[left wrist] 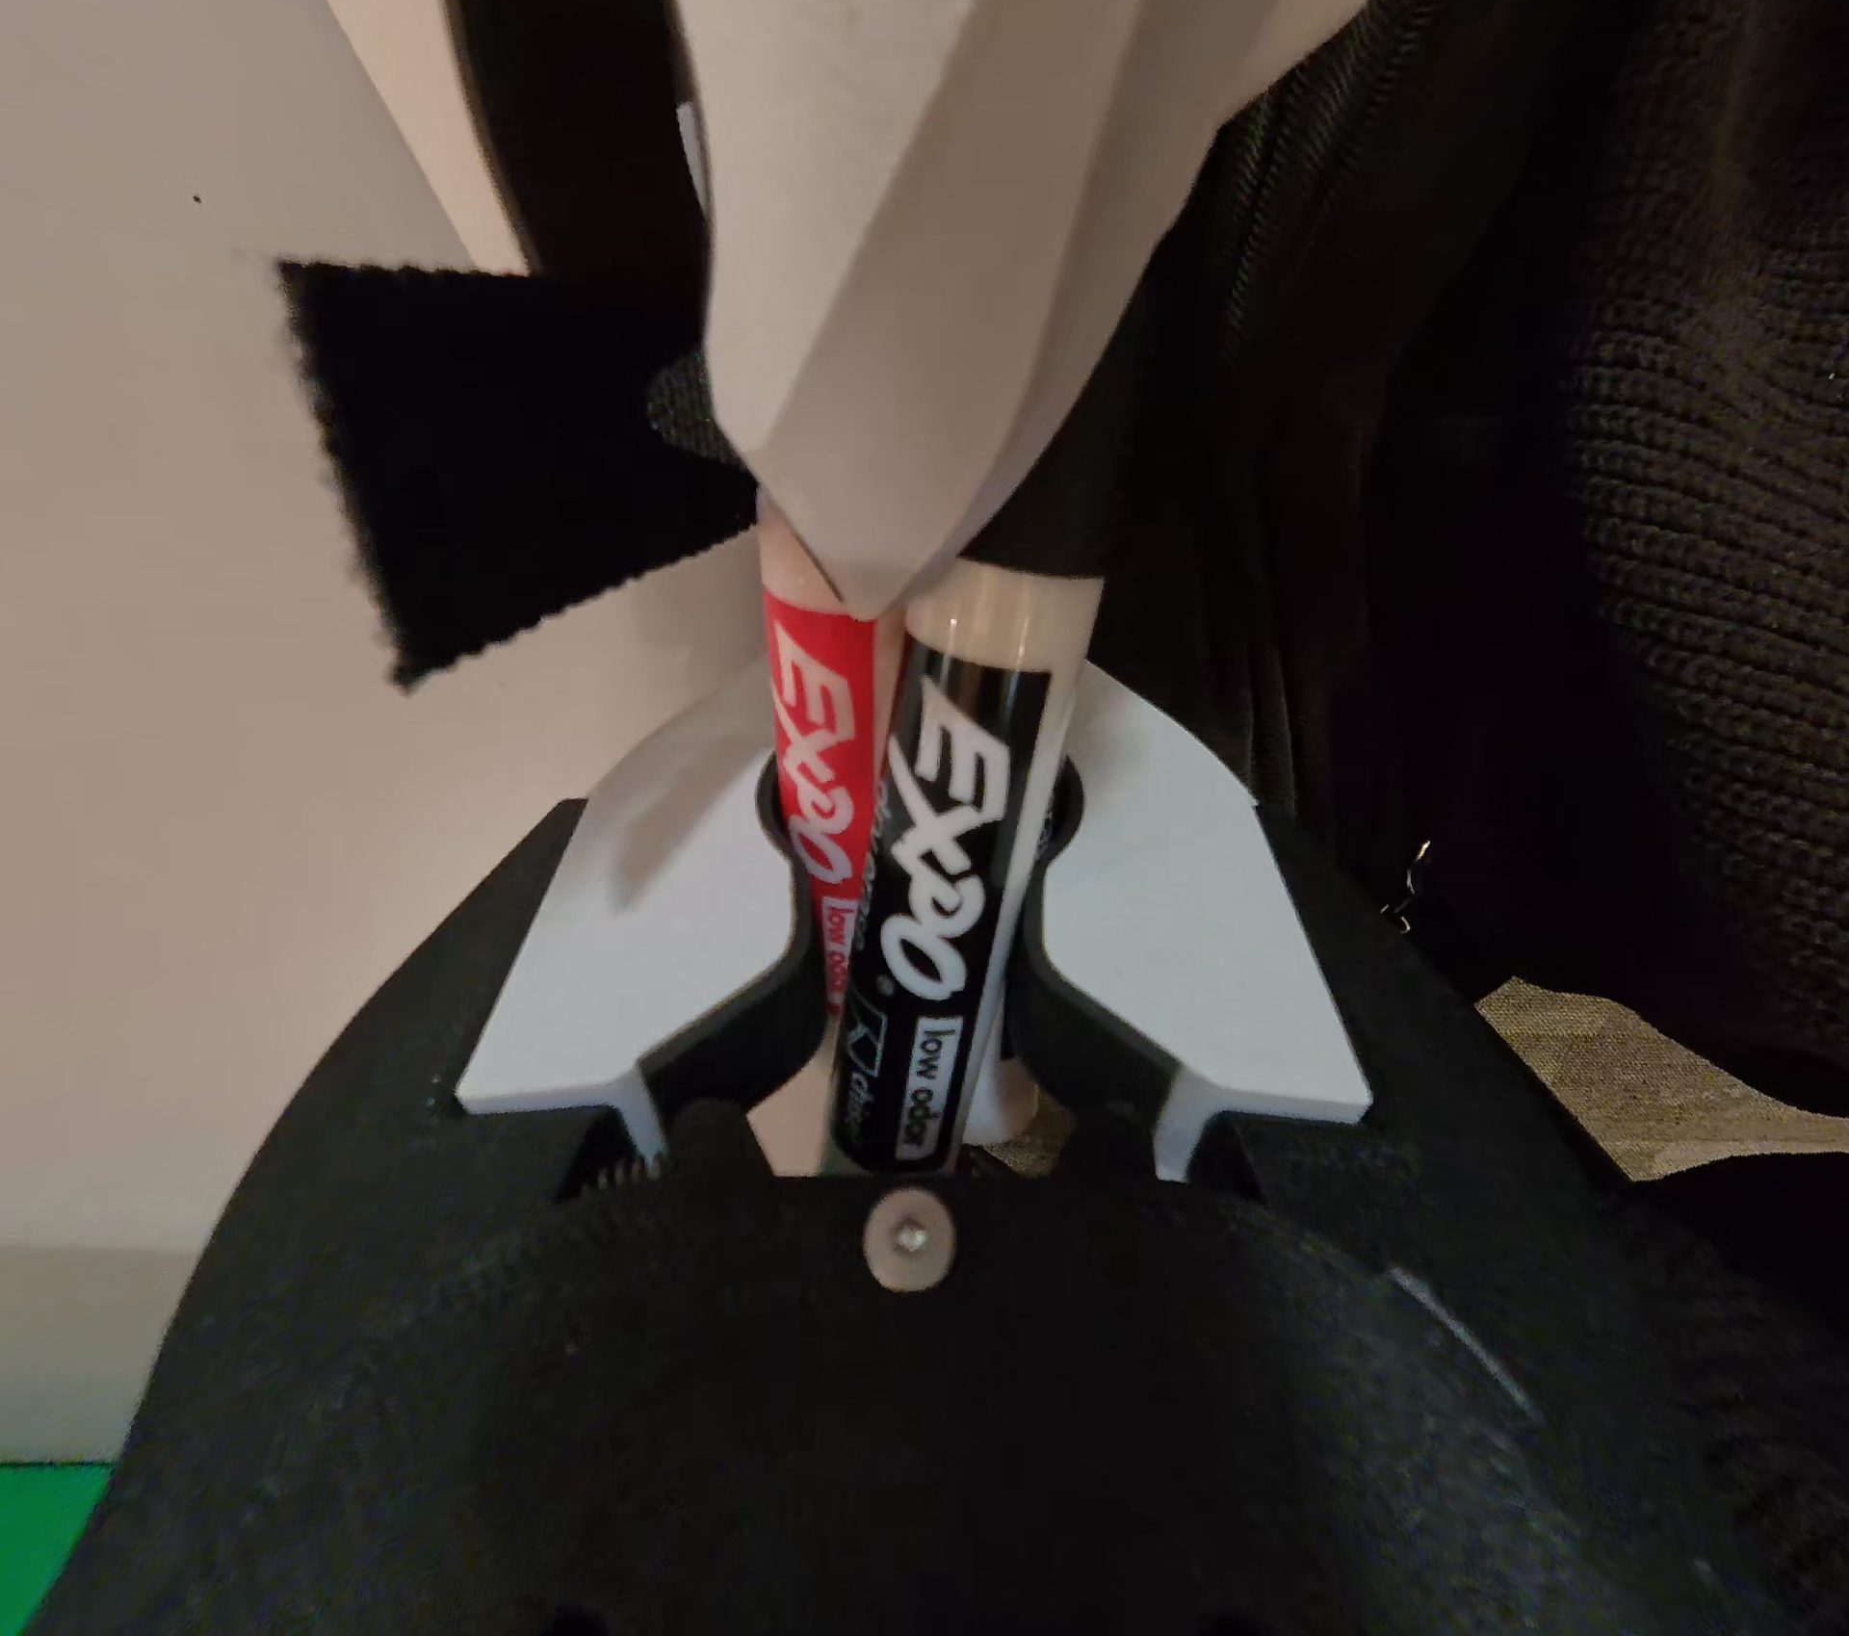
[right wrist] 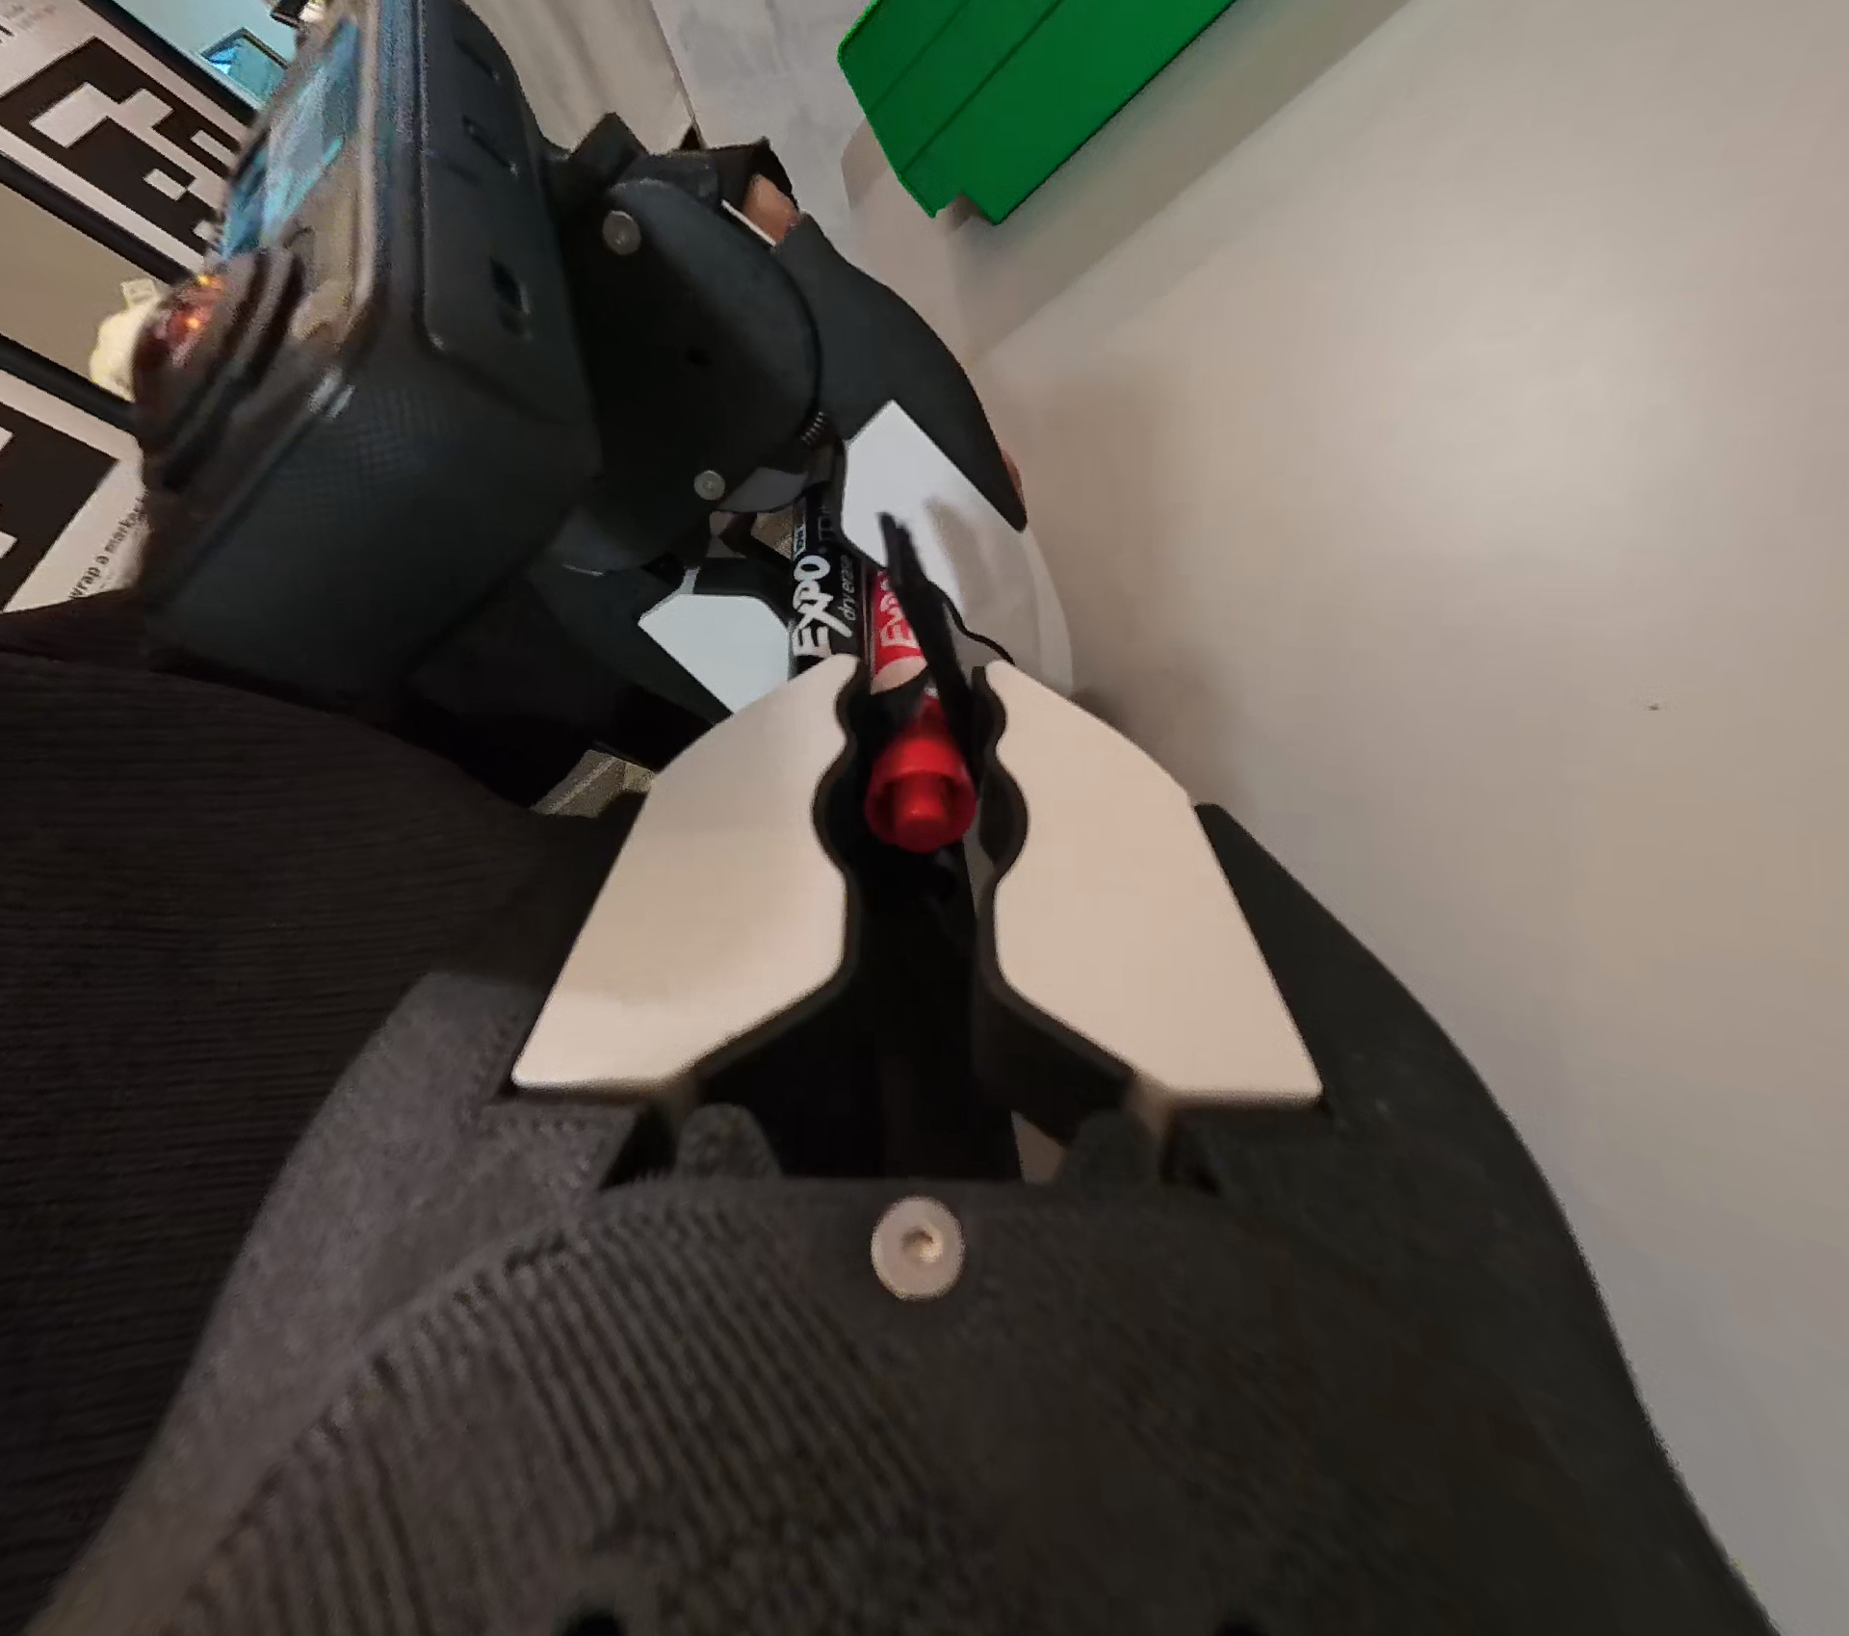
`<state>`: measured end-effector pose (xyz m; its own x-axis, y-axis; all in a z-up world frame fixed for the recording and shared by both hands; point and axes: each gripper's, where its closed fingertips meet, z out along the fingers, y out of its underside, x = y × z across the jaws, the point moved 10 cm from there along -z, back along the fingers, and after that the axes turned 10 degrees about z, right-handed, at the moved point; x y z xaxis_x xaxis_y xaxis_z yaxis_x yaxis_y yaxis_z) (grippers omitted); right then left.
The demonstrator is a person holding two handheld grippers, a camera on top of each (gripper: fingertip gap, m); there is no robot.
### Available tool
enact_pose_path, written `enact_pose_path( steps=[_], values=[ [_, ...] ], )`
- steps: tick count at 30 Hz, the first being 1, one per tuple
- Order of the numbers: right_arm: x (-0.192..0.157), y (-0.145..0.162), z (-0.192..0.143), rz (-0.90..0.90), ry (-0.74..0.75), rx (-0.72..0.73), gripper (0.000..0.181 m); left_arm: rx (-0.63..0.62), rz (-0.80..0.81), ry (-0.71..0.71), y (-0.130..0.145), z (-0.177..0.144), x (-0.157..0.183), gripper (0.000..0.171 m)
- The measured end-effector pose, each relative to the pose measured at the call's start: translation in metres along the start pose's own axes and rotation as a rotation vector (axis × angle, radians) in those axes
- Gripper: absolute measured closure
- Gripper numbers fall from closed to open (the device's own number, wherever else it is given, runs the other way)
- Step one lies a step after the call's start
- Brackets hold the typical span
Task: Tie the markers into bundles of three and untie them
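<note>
Left wrist view: the markers [left wrist: 900,868], one red and one black seen, are pinched in the left claw [left wrist: 915,788], long axis running straight out along its fingers. Opposite, the right claw [right wrist: 915,748] is closed over the strap [right wrist: 926,618] at the bundle's far end, above the counter [right wrist: 1401,588]; the next pull is judged to run across that axis.

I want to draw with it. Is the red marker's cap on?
Cannot tell. The red marker shows only one red end, half hidden inside the right tool.
</note>
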<state>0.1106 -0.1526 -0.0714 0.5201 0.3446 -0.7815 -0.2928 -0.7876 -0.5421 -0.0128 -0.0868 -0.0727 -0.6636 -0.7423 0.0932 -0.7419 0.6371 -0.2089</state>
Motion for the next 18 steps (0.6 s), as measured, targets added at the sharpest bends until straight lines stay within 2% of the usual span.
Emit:
enact_pose_path(
  steps=[11, 18],
  values=[
    [-0.005, -0.002, -0.005, -0.105, 0.021, 0.014, 0.172, 0.063, 0.001, 0.041, 0.000, -0.002, 0.000, 0.130],
    [-0.013, -0.002, -0.006, -0.288, 0.066, 0.066, 0.172, 0.154, -0.021, 0.121, 0.005, -0.002, -0.002, 0.129]
  ],
)
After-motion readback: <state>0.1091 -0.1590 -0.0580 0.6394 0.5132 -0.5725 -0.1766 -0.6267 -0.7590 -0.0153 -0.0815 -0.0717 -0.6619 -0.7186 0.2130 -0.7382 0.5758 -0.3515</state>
